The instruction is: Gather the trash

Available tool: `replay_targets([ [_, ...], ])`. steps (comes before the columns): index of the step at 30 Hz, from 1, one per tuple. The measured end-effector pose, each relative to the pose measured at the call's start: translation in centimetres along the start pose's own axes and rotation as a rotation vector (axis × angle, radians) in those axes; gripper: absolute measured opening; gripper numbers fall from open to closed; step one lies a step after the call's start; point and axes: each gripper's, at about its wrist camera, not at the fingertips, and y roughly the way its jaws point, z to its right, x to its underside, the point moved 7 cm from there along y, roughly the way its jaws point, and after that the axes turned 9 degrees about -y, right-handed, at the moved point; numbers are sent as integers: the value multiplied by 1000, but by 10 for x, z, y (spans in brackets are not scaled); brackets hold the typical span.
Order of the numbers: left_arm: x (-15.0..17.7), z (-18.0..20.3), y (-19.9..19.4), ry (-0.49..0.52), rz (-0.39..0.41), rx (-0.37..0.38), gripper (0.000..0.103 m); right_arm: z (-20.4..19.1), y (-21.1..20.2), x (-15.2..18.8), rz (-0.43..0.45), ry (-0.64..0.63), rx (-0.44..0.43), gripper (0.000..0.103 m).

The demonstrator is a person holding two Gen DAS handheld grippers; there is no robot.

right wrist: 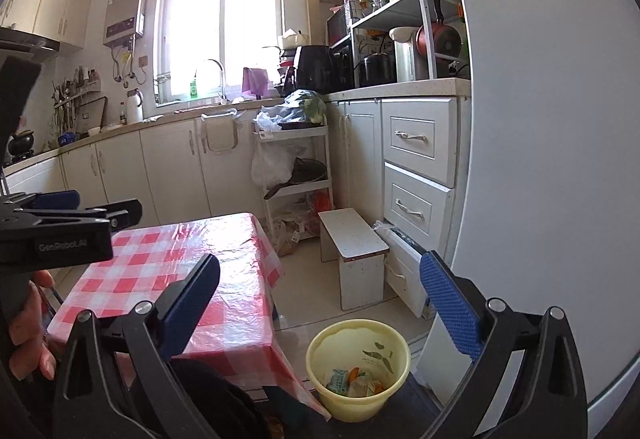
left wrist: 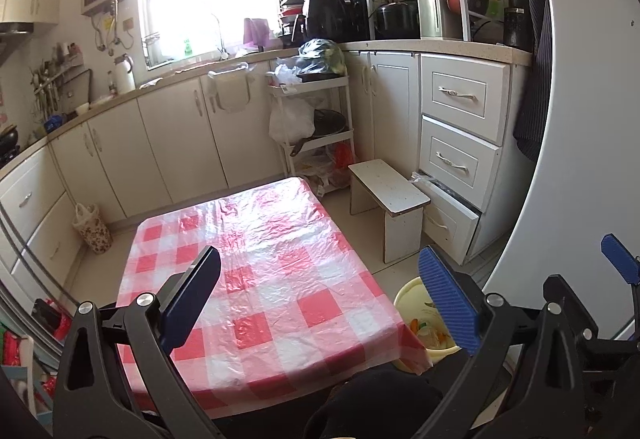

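Since the table's bare, everything hinges on that yellow bin point(right wrist: 359, 367) sitting low and just right of the table corner.

Both my tongs are spread wide with nothing between the fingers: left gripper point(left wrist: 320, 303) hangs over the checked tablecloth point(left wrist: 260, 271), right gripper point(right wrist: 320, 307) looks past the table's right edge, almost straight down at the bin. Trash point(right wrist: 352, 381) I can spot is already inside it, a few wrappers and scraps at the bottom. I reckon the right hand is nearer to the bin; can't see any loose trash left on the cloth or the floor nearby.
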Motion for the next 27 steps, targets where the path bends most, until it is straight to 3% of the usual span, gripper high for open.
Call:
replay_targets([
  [13,-6,-1,-17,-10,35,-12,96,-6,-12,-6,9,-12,64,96],
  [27,-1,-28,-35,-60,73,-21,96,-26,-26,-17,27,-67,120,96],
])
